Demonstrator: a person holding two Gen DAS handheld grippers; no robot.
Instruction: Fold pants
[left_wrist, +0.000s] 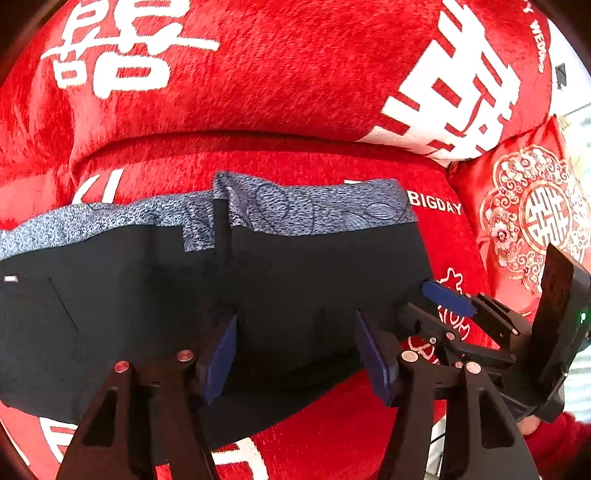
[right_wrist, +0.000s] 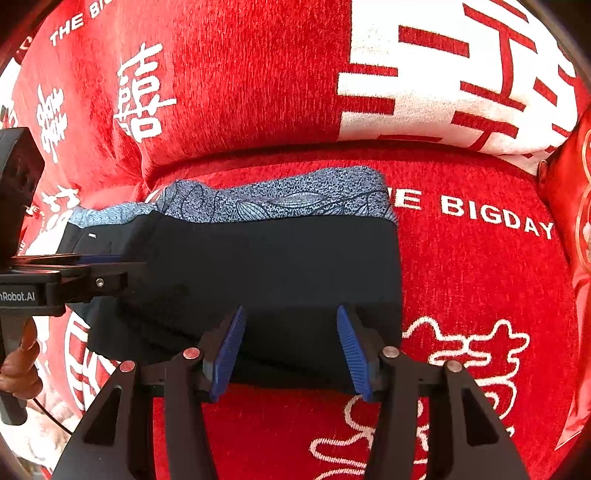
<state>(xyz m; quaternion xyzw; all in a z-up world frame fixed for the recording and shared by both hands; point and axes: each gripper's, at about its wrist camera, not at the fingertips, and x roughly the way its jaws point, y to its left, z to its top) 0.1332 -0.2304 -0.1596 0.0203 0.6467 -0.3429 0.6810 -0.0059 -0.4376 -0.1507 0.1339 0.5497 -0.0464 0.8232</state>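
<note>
Presently the pants (left_wrist: 258, 295) lie flat on the red sofa cover (left_wrist: 277, 92), a dark panel with a blue patterned band (right_wrist: 280, 199) along the 12 o'clock edge in both views. The left gripper (left_wrist: 295, 350) stands with jaws spread wide, nothing between them, poised over the dark cloth near its 6 o'clock hem. The right gripper (right_wrist: 290, 350) is likewise parted and empty, positioned at the near hem toward the garment's 3 o'clock end. Whether any pad touches the fabric cannot be told.

Judgement: the garment appears partly folded, with a further fold pending.

Risks noted:
- Layered cloth: a shallow pinch may catch only the top layer, and the fold would come apart on lifting.
- The plush cover may be pinched along with the hem, dragging the surface.
- Uneven grips at the two ends would skew the fold line.
- A satin cushion (left_wrist: 528, 214) at 3 o'clock crowds the right end.
</note>
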